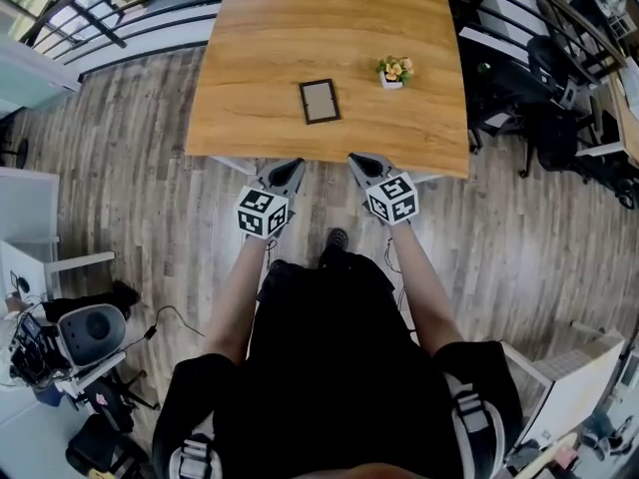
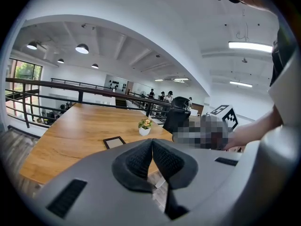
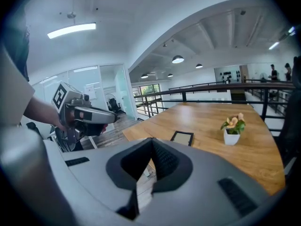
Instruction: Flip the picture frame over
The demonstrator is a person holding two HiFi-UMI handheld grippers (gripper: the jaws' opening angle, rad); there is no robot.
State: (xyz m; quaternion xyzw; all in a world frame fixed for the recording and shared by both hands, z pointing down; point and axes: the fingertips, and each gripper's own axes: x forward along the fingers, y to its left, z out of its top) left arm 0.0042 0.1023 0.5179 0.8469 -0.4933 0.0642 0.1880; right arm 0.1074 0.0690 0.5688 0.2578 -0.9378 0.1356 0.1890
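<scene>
The person stood just short of the bench (image 1: 260, 38), both arms held out ahead; the left gripper (image 1: 289, 168) and the right gripper (image 1: 359, 161) sat side by side at its near edge, each tipped a little downward toward the top; that looked to me like the stance of an approach, not of a grasp. Both pairs of jaws were pressed together with nothing between them; with nothing to carry there was no reason to hold them apart, though I judged at least one pair would have to spread before it could take hold of anything.

A little further in, the picture frame (image 1: 319, 101) lay flat on the wood, well apart from both grippers and roughly on the line between them; a pale panel inside a dark border faced up, and I could not say whether that was front or back. Lying flat, it offered only thin edges, so I expected it would need lifting by one side.

Beyond it and to the right stood a small potted plant (image 1: 393, 70), clear of the frame; past the bench's far end ran a dark railing (image 1: 100, 18).
</scene>
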